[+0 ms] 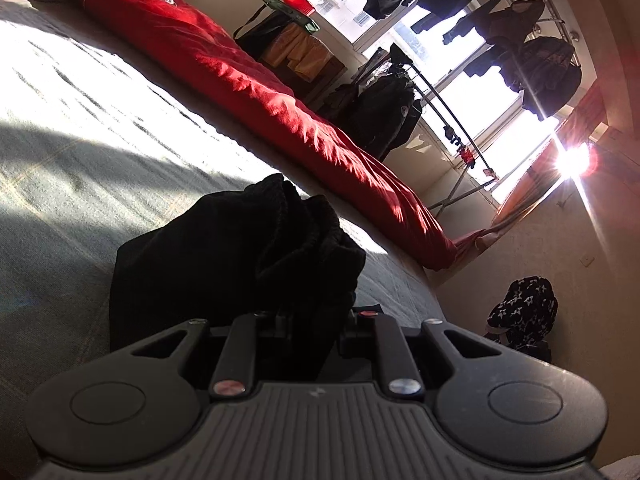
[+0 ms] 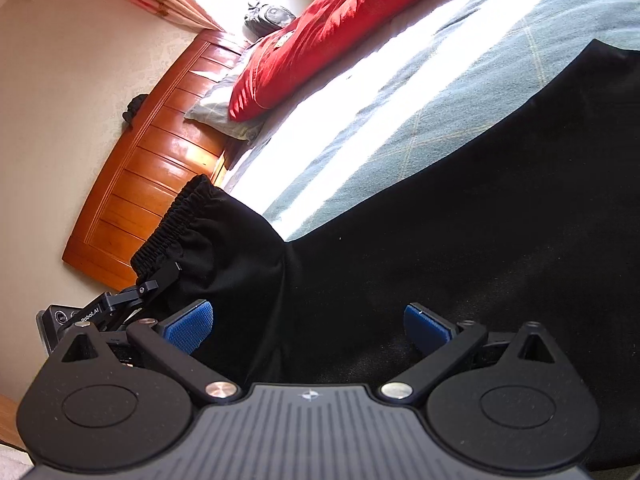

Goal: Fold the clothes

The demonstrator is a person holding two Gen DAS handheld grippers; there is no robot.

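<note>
1. A black garment (image 2: 460,220), trousers or shorts by the gathered elastic waistband (image 2: 168,224), lies across the grey-green bedspread (image 2: 440,92), with a red duvet (image 1: 240,80) bunched along the far side of the bed.
2. The left gripper (image 1: 310,320) has its jaws drawn close together on a bunch of the black cloth; the fabric humps up dark right in front of it, so I read it as clamped on the waistband end.
3. From the right-hand view that same left gripper (image 2: 160,280) shows at the lower left, pinching just under the elastic, with the wooden headboard (image 2: 160,140) behind it.
4. The right gripper (image 2: 308,320) stands wide, blue pads (image 2: 188,326) well apart, with nothing pressed between them. Black cloth spreads directly beneath and ahead of it.
5. The garment's long axis seems to run from the waistband at the left out toward the upper right, away from the headboard.
6. My guess is that the right gripper needs a hold on the cloth under it, beside the left one, before the two can lift and fold.
</note>
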